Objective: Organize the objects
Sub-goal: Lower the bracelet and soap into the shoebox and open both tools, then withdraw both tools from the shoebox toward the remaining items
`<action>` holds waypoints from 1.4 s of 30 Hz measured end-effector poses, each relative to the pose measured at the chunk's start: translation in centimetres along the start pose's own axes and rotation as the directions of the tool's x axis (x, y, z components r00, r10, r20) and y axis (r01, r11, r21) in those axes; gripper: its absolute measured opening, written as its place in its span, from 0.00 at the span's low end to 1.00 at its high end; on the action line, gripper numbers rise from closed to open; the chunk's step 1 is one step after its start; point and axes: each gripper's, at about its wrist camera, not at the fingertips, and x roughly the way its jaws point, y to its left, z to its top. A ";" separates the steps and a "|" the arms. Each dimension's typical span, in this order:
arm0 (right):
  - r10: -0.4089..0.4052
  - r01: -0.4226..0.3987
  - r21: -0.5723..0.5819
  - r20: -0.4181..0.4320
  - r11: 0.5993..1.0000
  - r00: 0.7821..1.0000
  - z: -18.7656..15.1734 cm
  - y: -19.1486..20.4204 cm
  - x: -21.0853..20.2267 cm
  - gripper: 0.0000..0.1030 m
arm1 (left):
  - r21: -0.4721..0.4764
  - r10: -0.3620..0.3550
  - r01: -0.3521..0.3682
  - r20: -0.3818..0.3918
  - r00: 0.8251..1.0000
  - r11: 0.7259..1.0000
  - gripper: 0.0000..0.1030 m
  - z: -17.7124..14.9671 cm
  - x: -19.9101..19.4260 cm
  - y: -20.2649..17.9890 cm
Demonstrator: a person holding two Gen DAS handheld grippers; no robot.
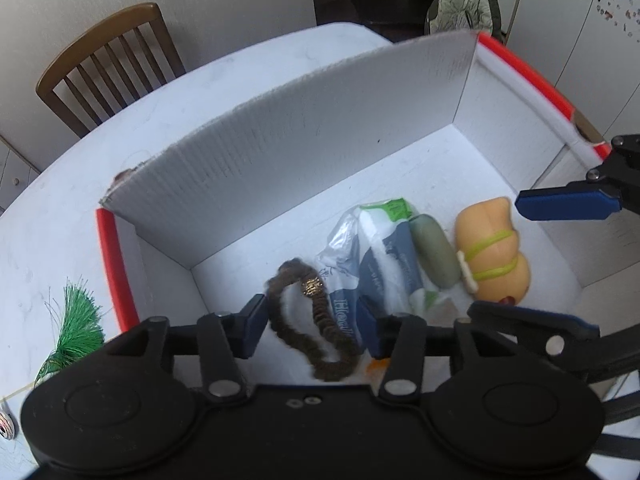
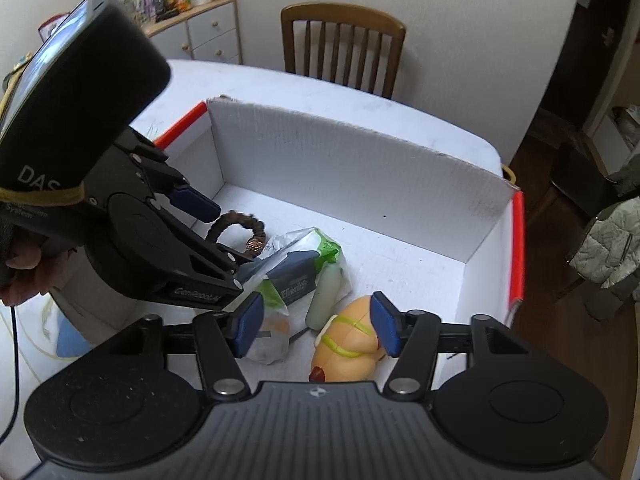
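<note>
A white cardboard box sits on the table. Directly ahead of the left gripper, between its spread fingers, a brown scrunchie lies near the box's near-left corner, its long axis running away from the gripper. The right gripper, also spread, hovers over a peach toy rightward.

box white, red rim | scrunchie brown | toy peach, yellow-green bands | tassel green

Wooden chair behind table; drawer cabinet by wall.
</note>
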 end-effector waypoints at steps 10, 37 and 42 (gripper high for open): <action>-0.024 0.022 0.031 0.062 0.999 0.998 -0.7 0.3 -3.3 0.61 | -0.052 -0.008 0.012 0.075 0.997 0.999 0.70 -0.3 -2.4 0.7; -0.012 -0.024 0.123 0.288 0.992 0.958 -0.9 8.2 -12.7 0.77 | -0.119 -0.078 0.132 0.381 0.921 0.984 0.82 -9.1 -15.8 5.4; -0.002 -0.042 0.129 0.319 0.991 0.948 -0.4 11.0 -13.7 0.79 | -0.149 -0.064 0.138 0.415 0.908 0.979 0.86 -11.3 -17.3 7.4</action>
